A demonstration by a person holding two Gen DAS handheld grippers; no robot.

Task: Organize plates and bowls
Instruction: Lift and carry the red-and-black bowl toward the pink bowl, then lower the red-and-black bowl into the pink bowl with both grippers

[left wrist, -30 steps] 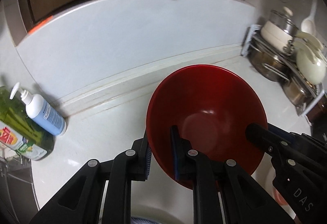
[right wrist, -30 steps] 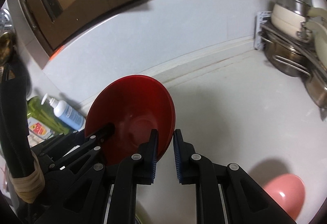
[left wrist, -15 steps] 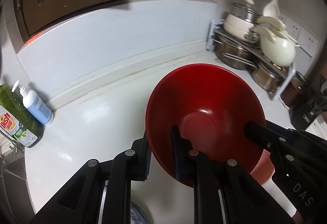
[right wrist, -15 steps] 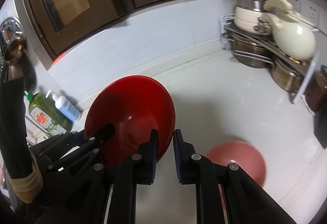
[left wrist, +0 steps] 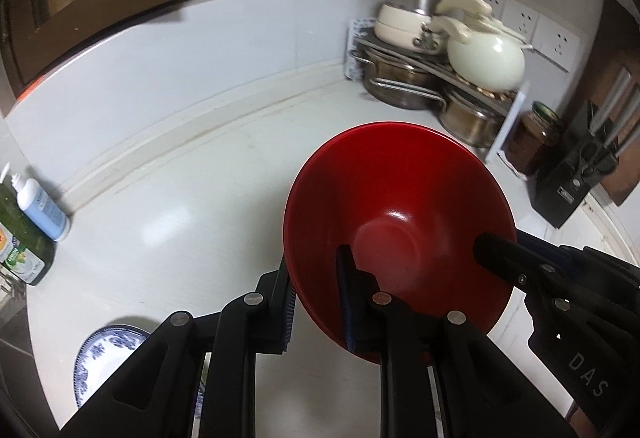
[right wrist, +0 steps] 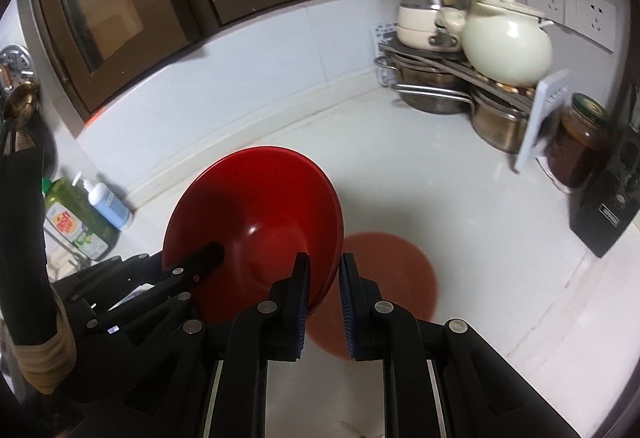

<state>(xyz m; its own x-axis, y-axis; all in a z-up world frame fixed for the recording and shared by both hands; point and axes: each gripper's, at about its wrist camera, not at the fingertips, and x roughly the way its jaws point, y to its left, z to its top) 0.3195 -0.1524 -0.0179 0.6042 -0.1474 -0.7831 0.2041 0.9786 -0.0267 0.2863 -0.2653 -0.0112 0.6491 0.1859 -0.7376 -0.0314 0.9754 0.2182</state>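
A glossy red bowl [left wrist: 400,214] hangs tilted above the white counter [left wrist: 180,222]. My left gripper [left wrist: 316,278] is shut on its left rim, one pad inside and one outside. My right gripper [right wrist: 324,278] is shut on the opposite rim of the red bowl [right wrist: 256,214]; in the left wrist view one of its fingers [left wrist: 500,254] reaches into the bowl from the right. A dull pink bowl [right wrist: 400,270] sits on the counter just below and right of the red one. A blue-and-white plate [left wrist: 104,350] lies at the near left.
A rack of steel pots [right wrist: 432,90] with a cream pot [right wrist: 508,46] on top fills the back right corner. A brown jar [right wrist: 580,146] and a black block [right wrist: 608,214] stand beside it. Soap bottles [right wrist: 92,210] stand at the far left.
Both grippers have carried the red bowl to the right and back from the wall. The pink bowl now lies right under it, and the blue-and-white plate has come into view.
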